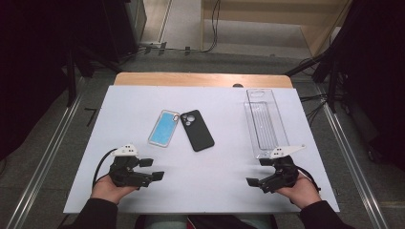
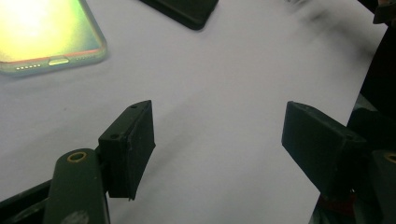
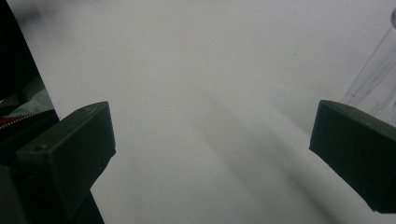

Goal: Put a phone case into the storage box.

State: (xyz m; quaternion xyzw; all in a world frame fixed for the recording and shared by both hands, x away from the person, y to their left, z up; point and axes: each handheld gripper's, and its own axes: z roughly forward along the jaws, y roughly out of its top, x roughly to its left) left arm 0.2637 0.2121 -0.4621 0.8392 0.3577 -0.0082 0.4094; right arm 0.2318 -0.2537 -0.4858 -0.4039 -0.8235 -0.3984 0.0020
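- High view: left gripper (image 1: pixel 152 169) and right gripper (image 1: pixel 259 173) rest low on the near part of the white surface (image 1: pixel 215 191), one in each hand, jaws of both apart and nothing between them. Blue-backed phone (image 1: pixel 164 128) and black phone case (image 1: pixel 196 130) lie side by side mid-surface, upper corners touching or nearly so; clear plastic tray (image 1: pixel 265 121) stands at the right, just beyond the right gripper.
- Judgement: step in hand looks like a first reach, left gripper toward the phone. Best to come in along the phone's short axis, jaws spread wider than its width, and close on the long edges, clear of the case.
- Left gripper view: jaws apart over bare surface; phone (image 2: pixel 44 32) lies up-left, bottom edge with its port facing the camera; case corner (image 2: pixel 184 10) at top. The gripper needs to swing left before it goes forward.
- Right gripper view: jaws wide apart over blank surface; faint clear edge at right, probably the tray (image 3: pixel 373 79). Keep this hand ready to steady the case.
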